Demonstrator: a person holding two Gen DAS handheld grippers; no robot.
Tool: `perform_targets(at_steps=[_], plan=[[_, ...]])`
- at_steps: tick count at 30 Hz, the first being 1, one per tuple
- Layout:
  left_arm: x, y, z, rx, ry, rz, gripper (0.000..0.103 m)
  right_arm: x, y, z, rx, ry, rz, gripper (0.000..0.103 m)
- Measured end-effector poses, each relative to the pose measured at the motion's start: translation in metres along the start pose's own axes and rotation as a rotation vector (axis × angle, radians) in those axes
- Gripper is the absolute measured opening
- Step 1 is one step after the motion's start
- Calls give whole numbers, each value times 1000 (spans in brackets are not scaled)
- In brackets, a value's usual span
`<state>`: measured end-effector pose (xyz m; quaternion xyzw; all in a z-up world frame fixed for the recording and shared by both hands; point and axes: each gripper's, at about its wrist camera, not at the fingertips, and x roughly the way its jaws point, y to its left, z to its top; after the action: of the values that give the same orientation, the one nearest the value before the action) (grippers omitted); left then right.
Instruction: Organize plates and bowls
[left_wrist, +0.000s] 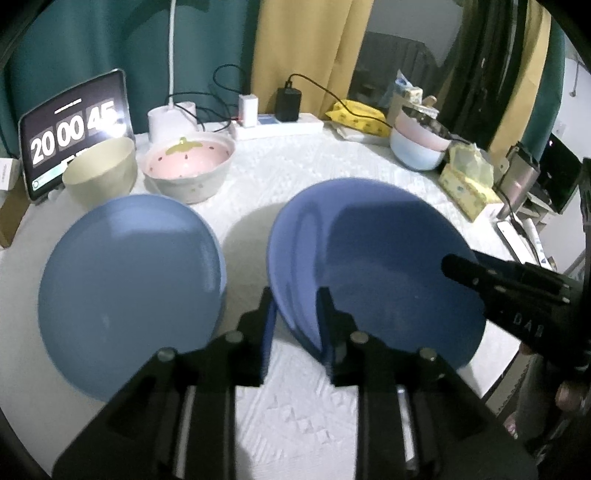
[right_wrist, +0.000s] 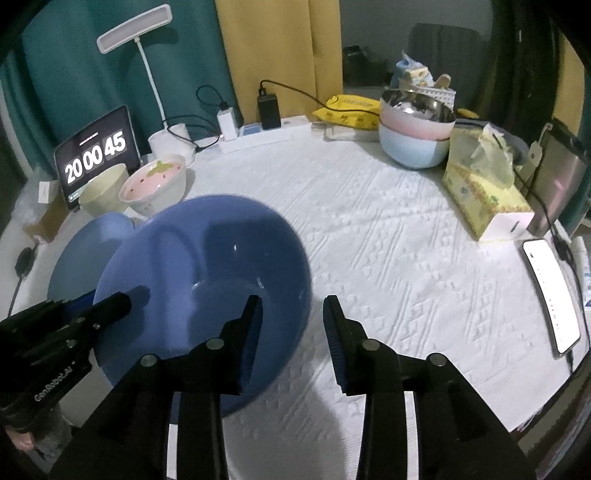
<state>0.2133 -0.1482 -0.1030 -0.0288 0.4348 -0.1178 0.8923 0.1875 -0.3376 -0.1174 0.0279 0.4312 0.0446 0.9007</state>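
A dark blue plate (left_wrist: 369, 266) (right_wrist: 207, 266) lies on the white tablecloth between both grippers. My left gripper (left_wrist: 295, 310) (right_wrist: 122, 306) stands open astride the plate's left rim, one finger outside and one over the dish. My right gripper (right_wrist: 293, 321) (left_wrist: 454, 266) is open astride the right rim, and its pads do not press on the plate. A lighter blue plate (left_wrist: 129, 291) (right_wrist: 88, 254) lies flat just to the left. Behind it stand a cream bowl (left_wrist: 101, 170) and a pink strawberry bowl (left_wrist: 190, 162). Stacked pink and pale blue bowls (right_wrist: 413, 129) stand at the back right.
A tablet clock (left_wrist: 74, 133), a lamp base (left_wrist: 170, 118) and a power strip (left_wrist: 280, 125) with chargers line the back edge. A tissue box (right_wrist: 480, 199), a steel flask (right_wrist: 561, 181) and a phone (right_wrist: 550, 295) sit along the right edge. A yellow packet (right_wrist: 347, 107) lies behind.
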Motion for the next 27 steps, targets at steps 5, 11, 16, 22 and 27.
perform_targets(at_steps=[5,11,16,22,27], plan=[[-12,12,7,-22,-42,12,32,-6,-2,10,-4,-26,-22,36],[-25,30,19,-51,-91,24,33,-15,2,24,-19,-64,-35,36],[-31,45,29,-72,-118,38,34,-20,17,40,-44,-90,-21,36],[-32,63,44,-79,-142,46,35,-16,40,63,-89,-98,8,36],[-33,84,58,-103,-160,52,45,-9,65,84,-131,-105,27,36]])
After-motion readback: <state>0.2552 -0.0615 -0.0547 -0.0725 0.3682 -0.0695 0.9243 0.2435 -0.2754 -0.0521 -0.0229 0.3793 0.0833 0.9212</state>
